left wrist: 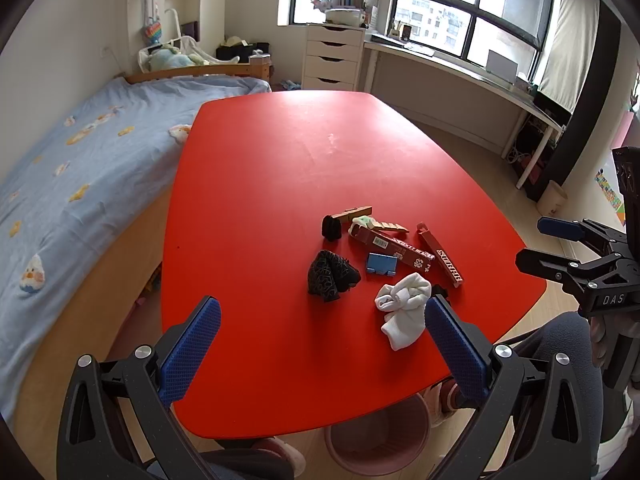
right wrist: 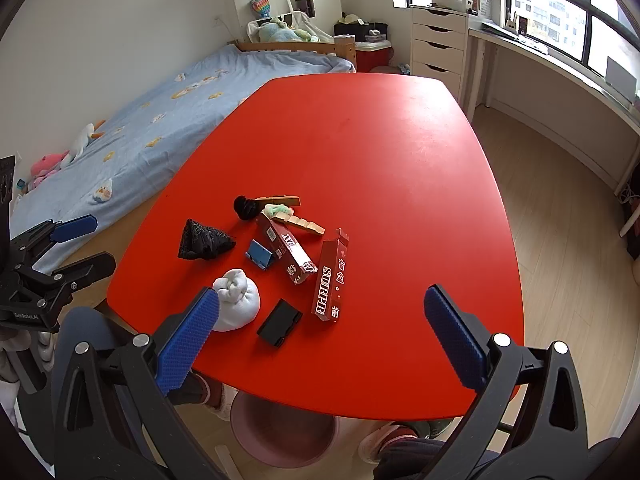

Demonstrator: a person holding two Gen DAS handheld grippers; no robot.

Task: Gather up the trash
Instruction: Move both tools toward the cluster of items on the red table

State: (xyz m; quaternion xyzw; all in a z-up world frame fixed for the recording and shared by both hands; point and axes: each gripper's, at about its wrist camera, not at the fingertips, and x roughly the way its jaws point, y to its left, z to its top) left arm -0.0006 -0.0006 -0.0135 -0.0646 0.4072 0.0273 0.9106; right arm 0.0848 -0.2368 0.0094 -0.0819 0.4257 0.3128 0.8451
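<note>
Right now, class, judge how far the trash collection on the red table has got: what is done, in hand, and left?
Nothing looks collected yet. The pink bin under the table's near edge shows no trash in the part visible. In hand: nothing; the left tool and right tool are both open above the near edge. Left: the two red boxes, the white sock ball and the other clutter beside them.

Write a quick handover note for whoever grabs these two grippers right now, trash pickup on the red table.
Left gripper: open, empty, above the table's near edge.
Right gripper: open, empty, also at the near edge.
The trash sits in one cluster on the red oval table: two long dark-red cardboard boxes, white balled sock, black patterned crumpled cloth, small blue stand, flat black case, wooden pieces.
Pink round bin is under the near edge.
Done: apparently nothing; the bin looks empty.
Left: everything.
</note>
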